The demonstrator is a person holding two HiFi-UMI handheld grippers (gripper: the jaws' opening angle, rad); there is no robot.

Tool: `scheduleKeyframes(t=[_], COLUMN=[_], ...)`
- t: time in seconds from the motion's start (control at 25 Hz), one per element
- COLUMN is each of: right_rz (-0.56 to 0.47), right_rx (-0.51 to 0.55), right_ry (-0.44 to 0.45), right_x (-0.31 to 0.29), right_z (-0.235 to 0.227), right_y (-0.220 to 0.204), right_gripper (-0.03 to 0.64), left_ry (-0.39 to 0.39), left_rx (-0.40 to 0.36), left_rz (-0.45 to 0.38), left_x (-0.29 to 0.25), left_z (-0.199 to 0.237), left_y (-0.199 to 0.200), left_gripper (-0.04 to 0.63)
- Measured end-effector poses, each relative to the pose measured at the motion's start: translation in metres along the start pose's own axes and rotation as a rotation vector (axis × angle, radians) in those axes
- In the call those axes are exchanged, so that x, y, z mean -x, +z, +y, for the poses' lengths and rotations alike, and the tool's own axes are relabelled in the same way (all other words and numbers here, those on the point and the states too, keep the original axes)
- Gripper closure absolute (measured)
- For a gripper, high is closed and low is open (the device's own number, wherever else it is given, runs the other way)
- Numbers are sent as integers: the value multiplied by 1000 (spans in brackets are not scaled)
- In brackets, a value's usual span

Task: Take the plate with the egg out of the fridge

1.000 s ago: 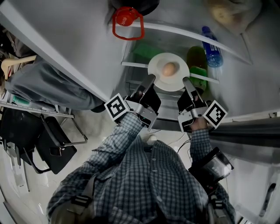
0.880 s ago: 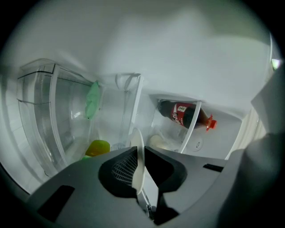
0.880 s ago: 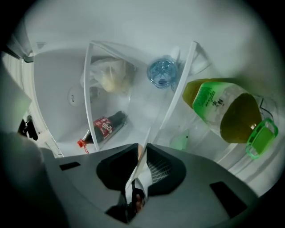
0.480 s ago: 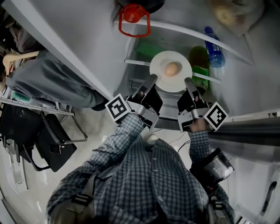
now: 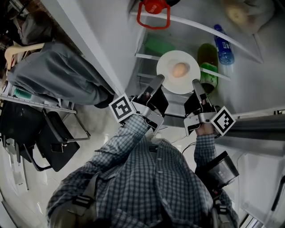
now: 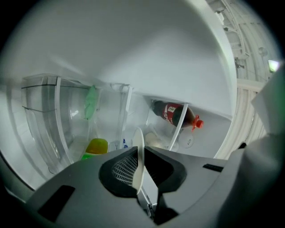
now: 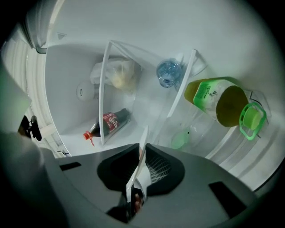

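The plate (image 5: 168, 78) sat level at the front of the open fridge (image 5: 116, 40), just beside the green bottle (image 5: 208, 67), with the egg (image 5: 180, 70) resting at its middle. The left gripper (image 5: 156, 83) pinched the plate's left rim. In the left gripper view the plate (image 6: 138, 139) ran edge-on between the pressed pads of the left gripper (image 6: 141, 156). The right gripper (image 5: 196, 85) pinched the opposite rim. In the right gripper view the rim of the plate (image 7: 143, 141) was clamped in the right gripper (image 7: 140, 168).

Changes against the frame one second earlier:
- The right jaws, then spread wide about the rim, had closed onto it.
- The left gripper's hold on the rim was unchanged.
- The egg kept its place on the plate.
- In the head view the fridge interior, plate and both grippers had shifted up and to the right together. The red-capped bottle (image 5: 153, 6) now sat at the top edge.
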State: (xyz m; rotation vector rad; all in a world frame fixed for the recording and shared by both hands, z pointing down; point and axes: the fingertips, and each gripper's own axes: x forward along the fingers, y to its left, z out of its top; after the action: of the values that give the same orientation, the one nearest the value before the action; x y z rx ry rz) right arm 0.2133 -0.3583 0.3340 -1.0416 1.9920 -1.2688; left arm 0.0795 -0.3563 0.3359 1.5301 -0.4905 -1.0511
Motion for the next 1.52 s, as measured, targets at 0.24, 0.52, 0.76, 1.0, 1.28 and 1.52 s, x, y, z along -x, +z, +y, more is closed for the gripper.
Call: scheduleKeyframes(t=[0.24,0.52,0.76,1.0,1.28,1.52], right_rz=[-31,-59,-51,-24,9,34], right_rx=[-10,4,19,23,17,25], right_ry=[0,-34,-22,-23,-5,1], right_x=[12,31,38,45,56,87], right_z=[7,19,26,31,35,46], right_y=[-19,-44,-63,-84,-106,-121], right_gripper=[571,571,571,571,571,571], left_ry=[3,7,8,15,29,18], left_rx=[14,24,23,7,-20,-32], left_rz=[21,52,54,38,17,0], left_x=[21,49,70,93,122,150], left_z=[-4,-12,-17,-23,-29,-38], left_y=[-1,-4,-3,-2,-8,-32], left_gripper=[543,543,546,546,546,548])
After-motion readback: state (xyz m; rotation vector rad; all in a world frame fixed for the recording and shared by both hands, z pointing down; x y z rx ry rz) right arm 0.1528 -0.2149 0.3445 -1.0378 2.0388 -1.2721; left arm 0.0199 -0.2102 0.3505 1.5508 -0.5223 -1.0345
